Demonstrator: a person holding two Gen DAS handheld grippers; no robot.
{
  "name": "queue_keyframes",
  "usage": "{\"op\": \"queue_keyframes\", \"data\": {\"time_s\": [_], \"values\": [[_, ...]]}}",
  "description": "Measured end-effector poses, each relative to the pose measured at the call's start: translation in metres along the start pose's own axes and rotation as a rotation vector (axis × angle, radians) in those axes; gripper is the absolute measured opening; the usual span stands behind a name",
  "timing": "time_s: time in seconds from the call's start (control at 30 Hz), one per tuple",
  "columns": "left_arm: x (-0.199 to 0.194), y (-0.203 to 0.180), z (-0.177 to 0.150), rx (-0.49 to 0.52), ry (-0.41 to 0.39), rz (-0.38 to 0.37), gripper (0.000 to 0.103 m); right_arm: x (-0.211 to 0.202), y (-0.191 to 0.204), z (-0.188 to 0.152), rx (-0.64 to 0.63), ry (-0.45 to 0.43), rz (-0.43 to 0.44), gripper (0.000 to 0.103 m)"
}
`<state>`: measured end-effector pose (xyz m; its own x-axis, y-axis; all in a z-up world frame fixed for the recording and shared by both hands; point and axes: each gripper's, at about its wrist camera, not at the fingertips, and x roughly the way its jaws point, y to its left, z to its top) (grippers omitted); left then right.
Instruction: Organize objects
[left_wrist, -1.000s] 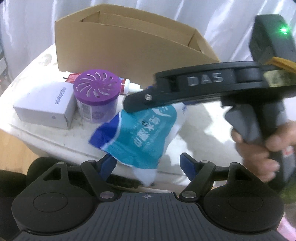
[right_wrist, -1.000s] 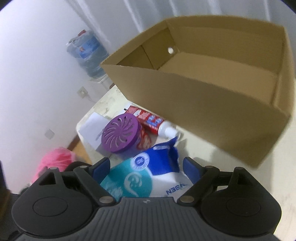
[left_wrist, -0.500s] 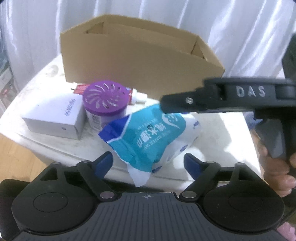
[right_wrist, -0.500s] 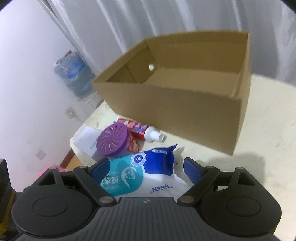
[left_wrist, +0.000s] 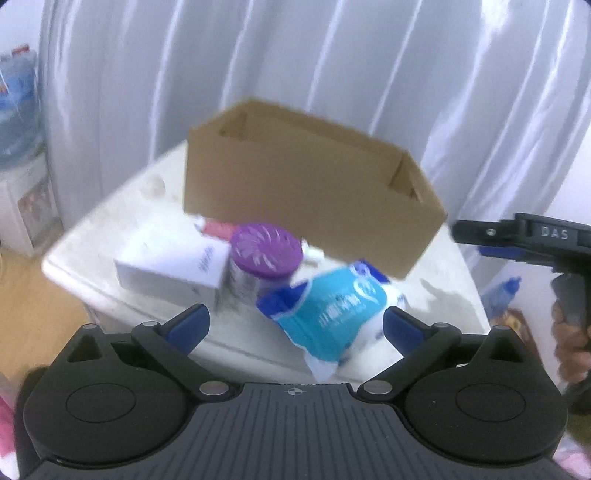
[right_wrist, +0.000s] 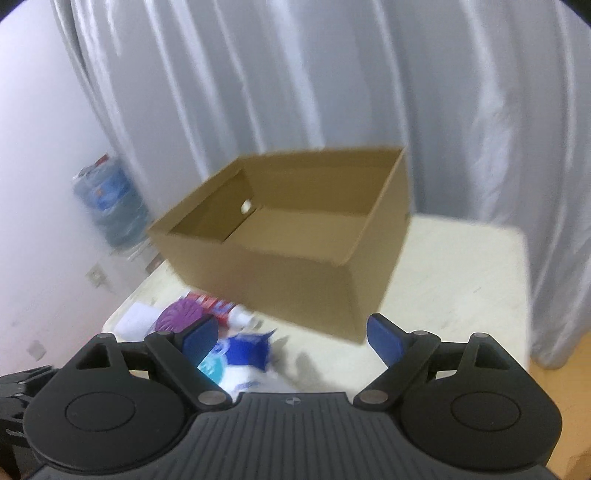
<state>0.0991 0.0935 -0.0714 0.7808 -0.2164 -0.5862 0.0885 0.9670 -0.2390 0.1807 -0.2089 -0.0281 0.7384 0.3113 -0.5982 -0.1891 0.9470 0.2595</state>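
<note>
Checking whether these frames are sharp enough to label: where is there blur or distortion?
Left wrist view: cardboard box and purple-lidded jar are motion-smeared, curtain folds bowed by fisheye. Right wrist view: items by the blue pouch are smeared, box edges soft. In both views the camera's own claw stays crisp.

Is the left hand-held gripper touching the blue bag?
Apart. In the left wrist view the left hand-held gripper is opening, its blue fingers stand clear on both sides of the blue bag, which lies on the table.
</note>
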Motion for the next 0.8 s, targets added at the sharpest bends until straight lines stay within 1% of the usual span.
{"op": "queue_keyframes", "data": {"time_s": [0.1, 0.23, 0.33, 0.43, 0.53, 0.63, 0.73, 0.8], "values": [[-0.013, 0.002, 0.0, 0.024, -0.055, 0.008, 0.101, -0.024, -0.007, 0.008, -0.065, -0.059, -0.057, 0.098], [-0.019, 0.01, 0.006, -0.009, -0.089, 0.02, 0.101, -0.059, -0.016, 0.015, -0.152, -0.102, -0.151, 0.099], [-0.019, 0.014, 0.01, -0.025, -0.098, 0.041, 0.101, -0.086, -0.024, 0.016, -0.189, -0.118, -0.236, 0.099], [-0.019, 0.016, 0.014, -0.036, -0.102, 0.048, 0.101, -0.116, -0.035, 0.014, -0.19, -0.124, -0.328, 0.099], [-0.018, 0.014, 0.016, -0.037, -0.101, 0.041, 0.101, -0.134, -0.046, 0.006, -0.157, -0.115, -0.389, 0.099], [-0.013, 0.009, 0.012, -0.018, -0.08, 0.032, 0.101, -0.127, -0.049, -0.006, -0.119, -0.118, -0.397, 0.099], [-0.008, 0.003, 0.006, 0.009, -0.063, 0.026, 0.101, -0.099, -0.041, -0.022, -0.1, -0.115, -0.353, 0.099], [-0.004, -0.002, 0.001, 0.033, -0.054, 0.039, 0.1, -0.083, -0.037, -0.028, -0.103, -0.118, -0.327, 0.098]]}}
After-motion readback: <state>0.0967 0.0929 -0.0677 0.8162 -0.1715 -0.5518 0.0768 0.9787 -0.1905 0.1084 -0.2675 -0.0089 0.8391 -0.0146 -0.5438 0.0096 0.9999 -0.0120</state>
